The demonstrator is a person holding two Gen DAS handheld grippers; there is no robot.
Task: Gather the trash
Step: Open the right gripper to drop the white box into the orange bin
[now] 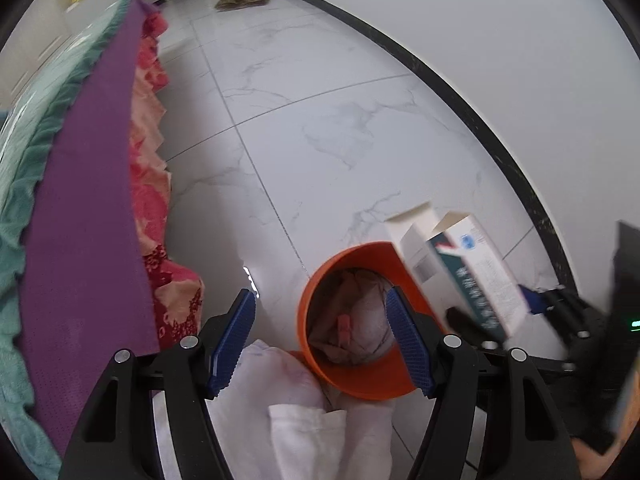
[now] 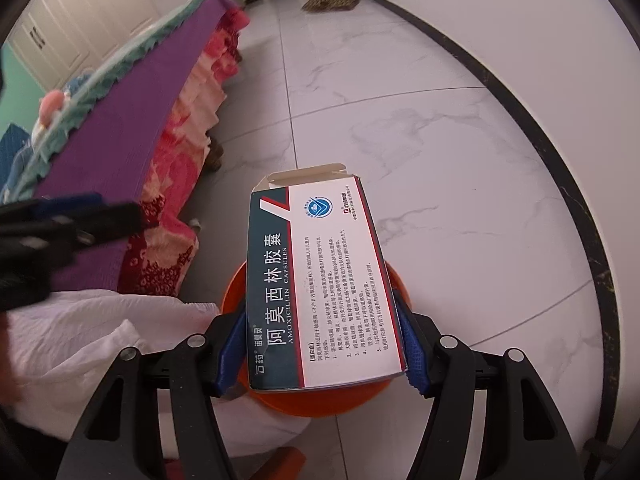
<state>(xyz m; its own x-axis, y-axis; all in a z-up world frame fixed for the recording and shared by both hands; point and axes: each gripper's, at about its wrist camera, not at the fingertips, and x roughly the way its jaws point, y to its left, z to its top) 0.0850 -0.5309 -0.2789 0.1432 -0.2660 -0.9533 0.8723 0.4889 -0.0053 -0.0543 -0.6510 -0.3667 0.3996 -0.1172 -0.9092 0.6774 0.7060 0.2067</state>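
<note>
Right gripper (image 2: 320, 344): 2 blue-padded fingers pinched on the long edges of 1 amoxicillin capsule carton (image 2: 320, 284), white and dark teal, Chinese print, end flap open at 12 o'clock. Carton held directly above the orange waste bin (image 2: 360, 400), whose rim shows on both sides and below it. In the left wrist view the same carton (image 1: 468, 272) sits at 3 o'clock, tilted, overlapping the bin's right rim.

Left gripper (image 1: 324, 344): fingers spread wide, nothing between them; pointed down at the orange waste bin (image 1: 360, 384) at 5 o'clock. Right pad (image 1: 408, 340) overlaps the bin mouth.

Bin contents: crumpled pale tissue or plastic (image 1: 360, 320), with 1 small pink item on it; exact nature cannot be told.

White fabric (image 1: 316, 412) at 6 o'clock, beside the bin.

Bed at 9 o'clock: purple mat (image 1: 88, 216), teal ruffled cover (image 1: 24, 184), red floral skirt (image 1: 152, 184).

Floor: white marble-look tile (image 1: 320, 120), black skirting (image 1: 500, 152) along the wall.
</note>
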